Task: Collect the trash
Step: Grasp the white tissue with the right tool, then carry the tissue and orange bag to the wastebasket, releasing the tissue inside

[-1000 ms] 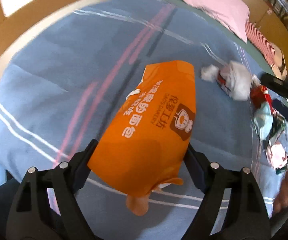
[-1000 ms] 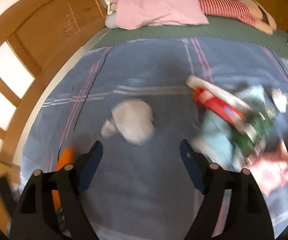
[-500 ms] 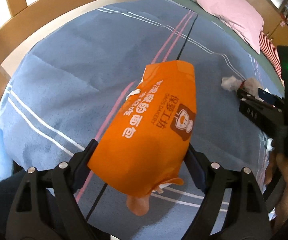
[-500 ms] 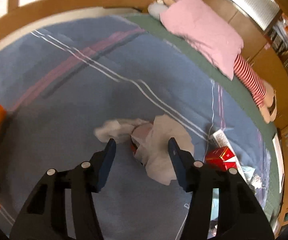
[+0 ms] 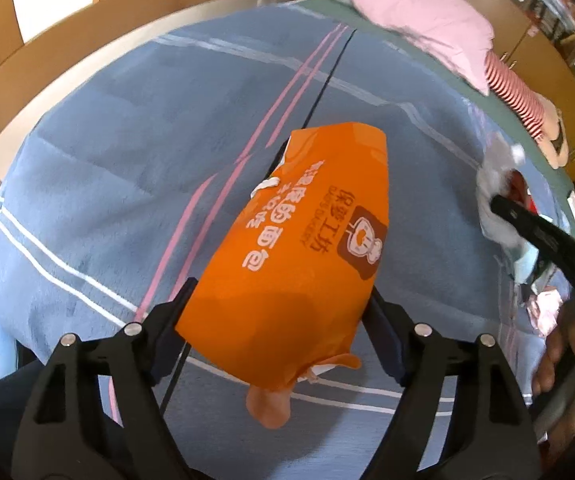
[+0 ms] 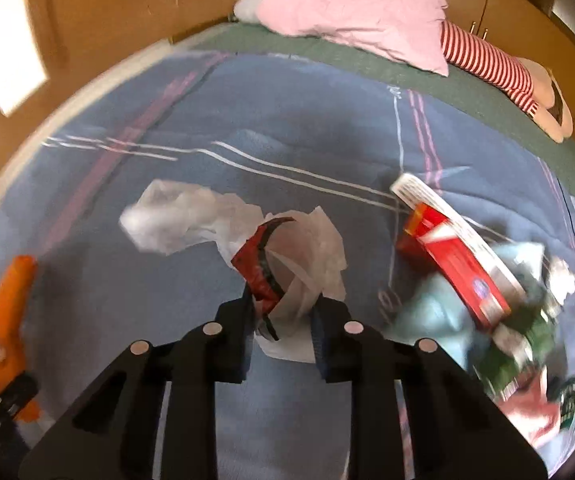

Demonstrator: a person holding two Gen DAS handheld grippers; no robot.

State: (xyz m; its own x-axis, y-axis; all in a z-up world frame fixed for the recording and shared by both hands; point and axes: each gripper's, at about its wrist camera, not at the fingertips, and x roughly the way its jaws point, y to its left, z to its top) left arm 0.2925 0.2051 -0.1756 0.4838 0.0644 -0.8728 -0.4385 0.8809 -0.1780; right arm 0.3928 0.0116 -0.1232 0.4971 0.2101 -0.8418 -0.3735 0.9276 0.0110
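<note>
My left gripper [image 5: 277, 300] is shut on an orange bakery bag [image 5: 299, 248] and holds it above the blue blanket [image 5: 127, 128]; the bag also shows at the left edge of the right wrist view [image 6: 5, 320]. My right gripper [image 6: 283, 304] is shut on a crumpled white tissue with a red wrapper [image 6: 287, 264] and lifts it off the blanket. In the left wrist view the right gripper [image 5: 499, 204] holds that wad [image 5: 495, 168] at the far right.
A red and white box [image 6: 455, 256], a light blue wrapper [image 6: 427, 312], a green packet [image 6: 523, 352] and a pink scrap [image 6: 535, 412] lie in a pile at the right. A pink pillow [image 6: 351, 0] and a striped doll [image 6: 495, 60] lie at the bed head.
My right gripper came down over the white tissue wad, closed on it and lifted it. My left gripper kept its hold on the orange bag and shifted a little.
</note>
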